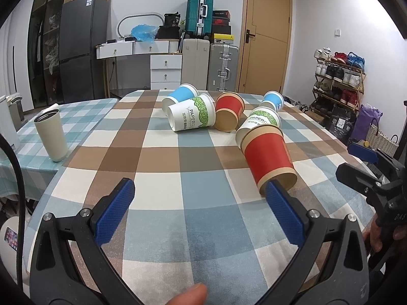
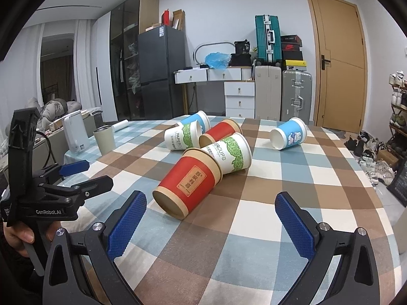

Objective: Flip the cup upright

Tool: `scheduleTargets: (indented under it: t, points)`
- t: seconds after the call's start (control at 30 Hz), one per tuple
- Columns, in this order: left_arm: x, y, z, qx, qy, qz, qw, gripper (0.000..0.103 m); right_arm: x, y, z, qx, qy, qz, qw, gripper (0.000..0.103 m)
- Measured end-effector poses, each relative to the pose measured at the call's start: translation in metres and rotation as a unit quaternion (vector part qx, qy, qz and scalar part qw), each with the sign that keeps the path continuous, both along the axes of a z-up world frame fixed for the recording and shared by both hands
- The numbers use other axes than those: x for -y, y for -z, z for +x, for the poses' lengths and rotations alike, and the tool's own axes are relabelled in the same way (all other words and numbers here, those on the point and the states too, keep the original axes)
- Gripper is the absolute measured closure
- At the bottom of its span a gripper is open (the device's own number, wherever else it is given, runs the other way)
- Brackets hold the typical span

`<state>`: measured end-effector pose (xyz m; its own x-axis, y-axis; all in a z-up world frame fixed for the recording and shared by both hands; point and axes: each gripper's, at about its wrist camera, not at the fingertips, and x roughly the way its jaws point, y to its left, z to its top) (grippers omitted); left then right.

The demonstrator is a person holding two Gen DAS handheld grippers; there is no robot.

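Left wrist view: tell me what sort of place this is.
Most likely a lived-in home, a dining or spare room also used for storage. A dark fridge stands by the wall, suitcases are stacked near a wooden door, and a shoe rack is full.

Hidden at 12 o'clock behind the near red cup (image 1: pixel 268 157): most of a green-leaf cup (image 1: pixel 263 120). Cut short by the leaf print: lettering on another green-leaf cup (image 1: pixel 192 115). Cut off at 6 o'clock: a fingertip (image 1: pixel 189 296). Too small to read: the red cup's label (image 2: pixel 192 179).
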<state>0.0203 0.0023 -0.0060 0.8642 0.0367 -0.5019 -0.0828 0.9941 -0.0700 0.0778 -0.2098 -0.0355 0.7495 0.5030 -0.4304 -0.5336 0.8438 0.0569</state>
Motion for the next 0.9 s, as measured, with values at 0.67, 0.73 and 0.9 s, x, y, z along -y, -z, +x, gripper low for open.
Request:
scheduleTargets:
  t: [0.67,0.73,0.9]
  points:
    - [0.015,-0.009,0.019,-0.015,0.017,-0.017,0.9996,0.001,0.012,-0.005,0.009,-0.018,0.016,-0.002,1.0,0.0]
    - [0.021,-0.008,0.026,-0.026,0.023,-0.014,0.9993,0.001,0.014,-0.006,0.012,-0.019,0.022,-0.003,1.0,0.0]
    - [0.037,-0.004,0.042,-0.042,0.038,-0.01,0.9983,0.001,0.018,-0.005,0.02,-0.023,0.035,-0.011,0.999,0.0]
